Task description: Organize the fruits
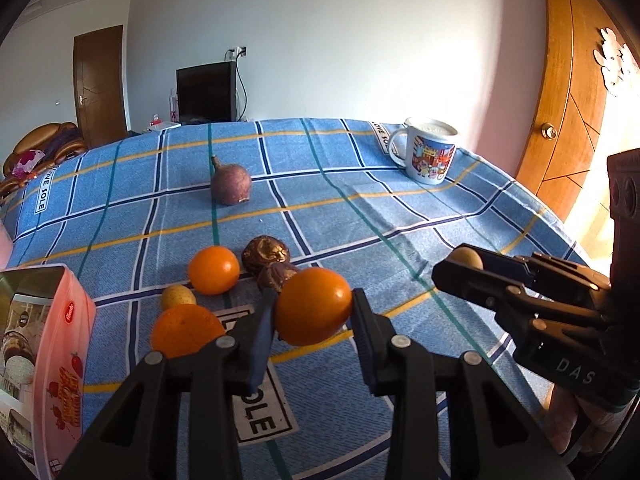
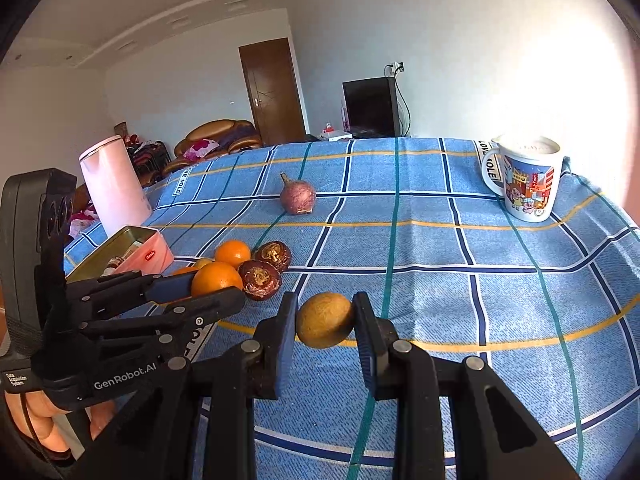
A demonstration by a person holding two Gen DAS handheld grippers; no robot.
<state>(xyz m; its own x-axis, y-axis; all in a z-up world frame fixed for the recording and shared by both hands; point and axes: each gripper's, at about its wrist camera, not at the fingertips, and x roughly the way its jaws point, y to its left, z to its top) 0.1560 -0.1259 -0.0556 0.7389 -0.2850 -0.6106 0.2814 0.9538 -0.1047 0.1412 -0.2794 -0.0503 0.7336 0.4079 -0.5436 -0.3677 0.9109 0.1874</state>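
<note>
We see a blue plaid tablecloth (image 1: 400, 208) spread under everything, with a cartoon-printed mug (image 2: 524, 178) at its far right and a pink tin (image 1: 48, 344) at the left edge. Our left gripper (image 1: 314, 312) is clamped on an orange (image 1: 313, 306), just beside two more oranges (image 1: 214, 270) and two brown round fruits (image 2: 260, 280). Our right gripper (image 2: 325, 320) pinches a small yellow-brown fruit (image 2: 325, 320) between its pads. A purple bulb-shaped fruit (image 2: 298, 198) lies well apart, farther back.
</note>
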